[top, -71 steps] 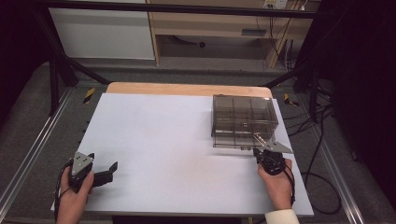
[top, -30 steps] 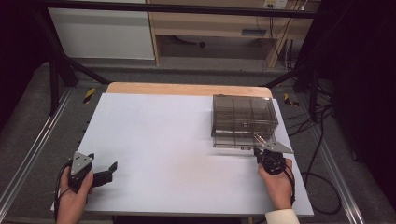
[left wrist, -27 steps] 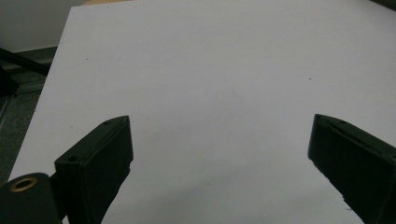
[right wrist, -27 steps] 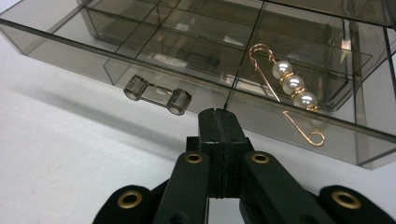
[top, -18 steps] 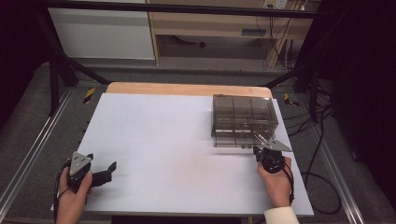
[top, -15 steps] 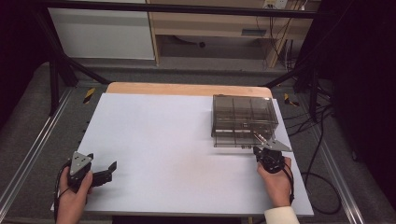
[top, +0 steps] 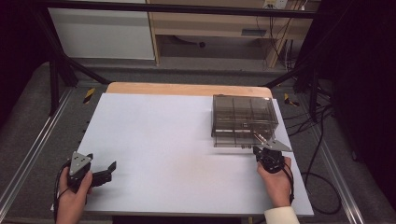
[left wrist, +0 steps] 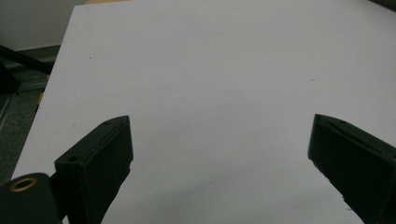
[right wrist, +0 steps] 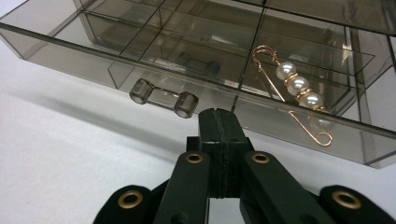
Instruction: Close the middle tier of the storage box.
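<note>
Pearl pin (right wrist: pixel 295 93) sits in the open smoky drawer (right wrist: pixel 140 56), just past and right of the right gripper (right wrist: pixel 218 114), whose jaws are closed empty.

A white sheet (top: pixel 177 154) covers the counter (top: pixel 187 88), whose wooden top shows as a bare strip along the far edge. Grey carpet floor (top: pixel 28 140) surrounds it, with metal rails (top: pixel 28 161) running along both sides. Black frame bars (top: pixel 65 60) slant down at the far left, and another crosses the top. Behind stand a white panel (top: pixel 102 30) and a wooden shelf unit (top: pixel 219 28). Black cables (top: pixel 322 140) trail over the floor at the right, and yellow-and-black tape marks (top: pixel 88 94) lie near the counter's far corners.
</note>
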The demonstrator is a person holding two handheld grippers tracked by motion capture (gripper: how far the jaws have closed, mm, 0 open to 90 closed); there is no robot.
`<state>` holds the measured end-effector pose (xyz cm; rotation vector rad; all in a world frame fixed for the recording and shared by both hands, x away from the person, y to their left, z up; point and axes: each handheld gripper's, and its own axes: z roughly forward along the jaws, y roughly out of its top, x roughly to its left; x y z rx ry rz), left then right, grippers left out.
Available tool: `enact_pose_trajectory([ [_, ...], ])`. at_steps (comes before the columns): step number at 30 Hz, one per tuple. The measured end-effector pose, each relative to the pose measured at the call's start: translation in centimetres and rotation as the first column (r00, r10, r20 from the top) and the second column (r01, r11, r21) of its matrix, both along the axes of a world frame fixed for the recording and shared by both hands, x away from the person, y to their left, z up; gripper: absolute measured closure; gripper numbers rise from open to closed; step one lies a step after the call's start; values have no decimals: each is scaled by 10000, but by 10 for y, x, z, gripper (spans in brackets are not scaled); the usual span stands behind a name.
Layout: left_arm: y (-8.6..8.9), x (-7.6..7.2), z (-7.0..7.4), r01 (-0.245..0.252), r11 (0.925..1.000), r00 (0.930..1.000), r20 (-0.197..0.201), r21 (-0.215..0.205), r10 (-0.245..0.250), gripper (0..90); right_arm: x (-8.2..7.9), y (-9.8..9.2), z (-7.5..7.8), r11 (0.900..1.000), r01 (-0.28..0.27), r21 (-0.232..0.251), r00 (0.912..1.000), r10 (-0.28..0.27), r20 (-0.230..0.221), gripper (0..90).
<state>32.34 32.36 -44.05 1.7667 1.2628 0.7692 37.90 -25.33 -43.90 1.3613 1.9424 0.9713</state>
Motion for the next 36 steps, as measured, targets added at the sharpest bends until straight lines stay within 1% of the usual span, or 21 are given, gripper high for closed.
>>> enact_pose_trajectory([
  [5,2,1,0,-62,10000,10000,15,-13,62,65,1,1,0,10000,-63,-21,10000,63,-13,900],
  [10,2,0,0,-99,9999,10000,-5,-29,99,65,-1,-1,2,10000,-1,53,10000,0,76,900],
  [15,1,0,0,-86,10000,10000,-3,-10,86,65,0,-1,1,10000,-7,82,10000,7,29,900],
  [17,2,0,0,-74,10000,10000,40,-49,74,66,0,0,1,10000,-26,19,10000,25,28,900],
  [20,2,1,-1,-83,9999,10000,-48,-119,83,66,0,0,1,10000,23,29,10000,-23,13,900],
  [22,2,1,0,-84,9998,10000,-31,-168,84,67,0,-1,1,10000,21,48,10000,-21,35,900],
  [36,2,1,0,-103,9998,9999,7,-146,103,66,0,-1,1,10000,-2,47,10000,2,18,900],
])
